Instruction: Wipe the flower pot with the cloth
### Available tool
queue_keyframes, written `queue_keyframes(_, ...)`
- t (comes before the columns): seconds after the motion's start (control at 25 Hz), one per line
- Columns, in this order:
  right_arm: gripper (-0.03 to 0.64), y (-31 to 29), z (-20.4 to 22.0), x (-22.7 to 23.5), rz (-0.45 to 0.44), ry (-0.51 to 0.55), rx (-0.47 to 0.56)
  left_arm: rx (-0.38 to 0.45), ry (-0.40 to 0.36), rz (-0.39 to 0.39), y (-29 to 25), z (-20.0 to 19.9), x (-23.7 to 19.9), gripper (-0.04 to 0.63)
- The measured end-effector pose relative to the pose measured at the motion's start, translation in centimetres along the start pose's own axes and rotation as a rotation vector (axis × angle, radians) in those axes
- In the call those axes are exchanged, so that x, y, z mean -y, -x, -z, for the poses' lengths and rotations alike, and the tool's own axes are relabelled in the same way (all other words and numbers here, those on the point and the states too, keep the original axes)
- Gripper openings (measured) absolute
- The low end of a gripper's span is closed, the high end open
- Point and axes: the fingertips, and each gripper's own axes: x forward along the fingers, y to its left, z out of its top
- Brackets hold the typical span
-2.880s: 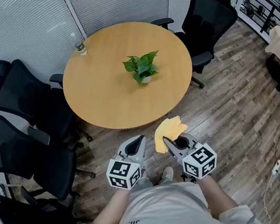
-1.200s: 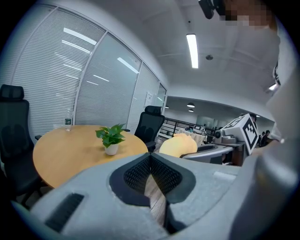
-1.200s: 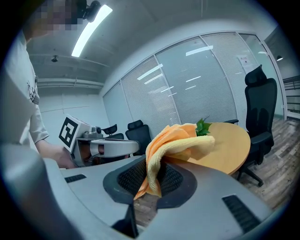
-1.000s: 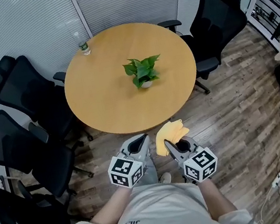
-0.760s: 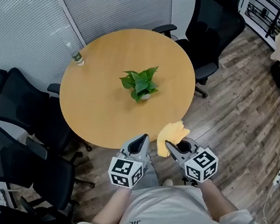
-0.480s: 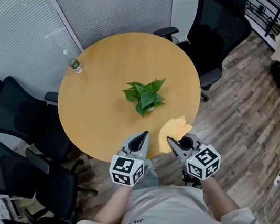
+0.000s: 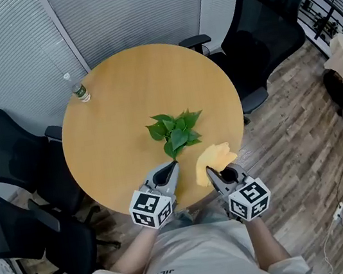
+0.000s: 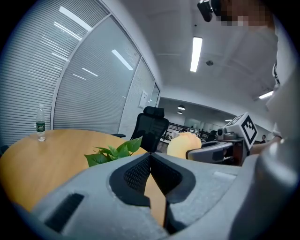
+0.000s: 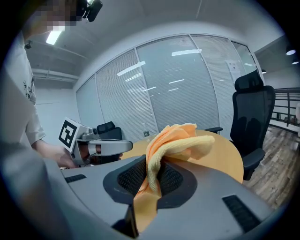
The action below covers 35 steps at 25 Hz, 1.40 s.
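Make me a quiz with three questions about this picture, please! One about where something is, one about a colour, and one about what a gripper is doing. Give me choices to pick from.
1. Where does the water bottle stand on the round table?
A. in the table's middle
B. at the table's near edge
C. near the table's far left edge

2. What colour is the cloth?
A. blue
B. yellow-orange
C. white

3. What is the right gripper doing?
A. shut on the cloth
B. open and empty
C. shut on the water bottle

Answers:
1. C, since the head view shows the bottle by the far left rim.
2. B, as both the head view and the right gripper view show it yellow-orange.
3. A, because the right gripper view shows the cloth pinched between its jaws.
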Motion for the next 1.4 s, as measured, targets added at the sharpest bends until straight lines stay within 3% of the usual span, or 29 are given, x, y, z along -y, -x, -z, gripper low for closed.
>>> queue_keyframes(0.32,0.055,-1.5,-0.8,4.1,-0.035,0.002,-0.032,-0.012,0.037,-0.027,-3.5,-0.1,-0.5,0.011)
queue_keyframes(0.48,0.054,-2.5,-1.2,6.4,-0.064,0.016,-0.068,0.025,0.1,-0.063,-4.2,-0.5,-0.9,0.011)
queue_keyframes(0.72,0.055,-4.1,-1.9,9.5,-0.089,0.066,-0.097,0.014,0.077,-0.153,-4.3,0.1,-2.5,0.011)
queue_keyframes(1.0,0.054,-5.9,-0.5,11.2,-0.085,0.124,-0.141,-0.029,0.092,-0.251,-3.4,3.1,-6.3,0.011)
queue_keyframes(1.4,0.054,-8.1,3.6,12.7,-0.079,0.156,-0.232,-0.086,0.075,-0.279,-3.2,8.1,-9.5,0.011)
